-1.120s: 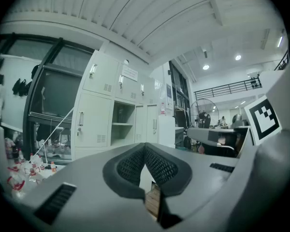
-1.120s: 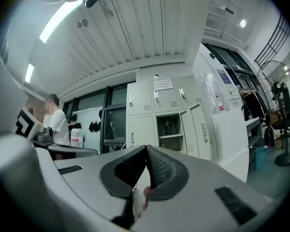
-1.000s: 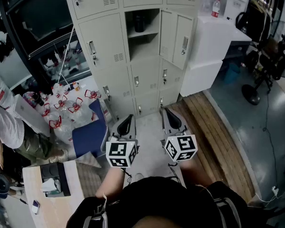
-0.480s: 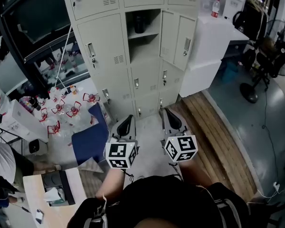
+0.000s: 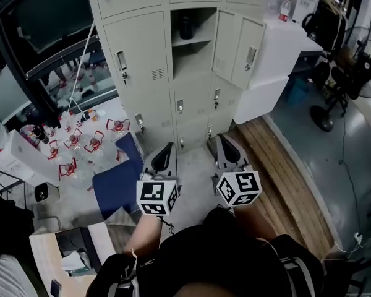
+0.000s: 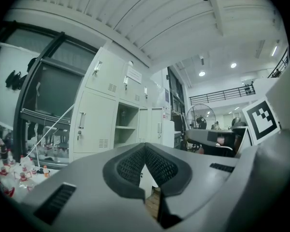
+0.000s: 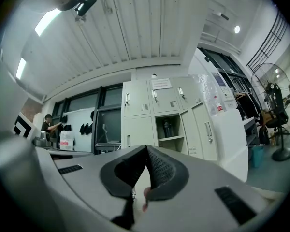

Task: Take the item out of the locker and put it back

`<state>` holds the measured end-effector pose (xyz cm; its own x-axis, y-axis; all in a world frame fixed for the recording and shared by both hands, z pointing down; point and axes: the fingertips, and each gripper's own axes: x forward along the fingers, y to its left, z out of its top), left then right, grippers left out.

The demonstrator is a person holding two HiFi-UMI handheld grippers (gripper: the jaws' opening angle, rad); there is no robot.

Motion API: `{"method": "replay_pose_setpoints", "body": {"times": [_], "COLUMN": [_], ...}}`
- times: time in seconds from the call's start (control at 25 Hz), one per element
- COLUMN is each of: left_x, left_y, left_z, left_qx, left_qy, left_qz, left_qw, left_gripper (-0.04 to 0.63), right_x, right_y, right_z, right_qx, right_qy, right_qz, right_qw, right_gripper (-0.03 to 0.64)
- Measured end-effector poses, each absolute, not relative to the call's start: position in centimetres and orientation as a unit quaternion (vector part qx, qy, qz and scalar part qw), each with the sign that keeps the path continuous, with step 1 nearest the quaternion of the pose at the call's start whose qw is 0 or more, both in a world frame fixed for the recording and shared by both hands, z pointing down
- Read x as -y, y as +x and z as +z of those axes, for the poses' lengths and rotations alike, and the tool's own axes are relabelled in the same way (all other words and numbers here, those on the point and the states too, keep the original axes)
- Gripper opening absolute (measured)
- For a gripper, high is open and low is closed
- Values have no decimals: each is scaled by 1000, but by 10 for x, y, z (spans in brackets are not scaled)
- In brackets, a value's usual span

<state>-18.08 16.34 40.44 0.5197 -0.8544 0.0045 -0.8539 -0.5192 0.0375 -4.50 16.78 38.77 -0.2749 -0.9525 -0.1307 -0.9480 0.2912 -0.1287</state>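
Now the left gripper (image 5: 167, 147) and right gripper (image 5: 221, 141) sit side by side, jaws closed tip to tip and empty. Well ahead of them, the bottle (image 5: 185, 27) stands on a shelf in the open locker (image 5: 188, 64).

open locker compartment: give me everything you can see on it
Pale grey metal locker compartment in the middle column of the bank, closed lockers all round. Its door stands swung out to the right. One shelf splits the inside. A dark bottle-like item stands upright on that shelf, toward the back. The space under the shelf looks bare.
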Motion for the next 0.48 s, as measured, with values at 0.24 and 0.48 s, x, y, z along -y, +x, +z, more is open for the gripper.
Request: {"method": "replay_pose_setpoints", "body": {"times": [0.24,0.48], "left_x": [-129,-65], "left_y": [-185,-170], "left_z": [417,422], "left_qx": [496,505], "left_qy": [868,863], "left_qz": [-1,3], "left_qw": [25,20], "left_gripper": [12,12], "right_x": [-129,-58], "right_y": [-45,-31], "right_z": [398,405], "right_qx": [-797,-804], "right_qy": [-598,-589], "right_qz": [-17,-19], "right_qw": [83,84], "right_gripper": [14,14]}}
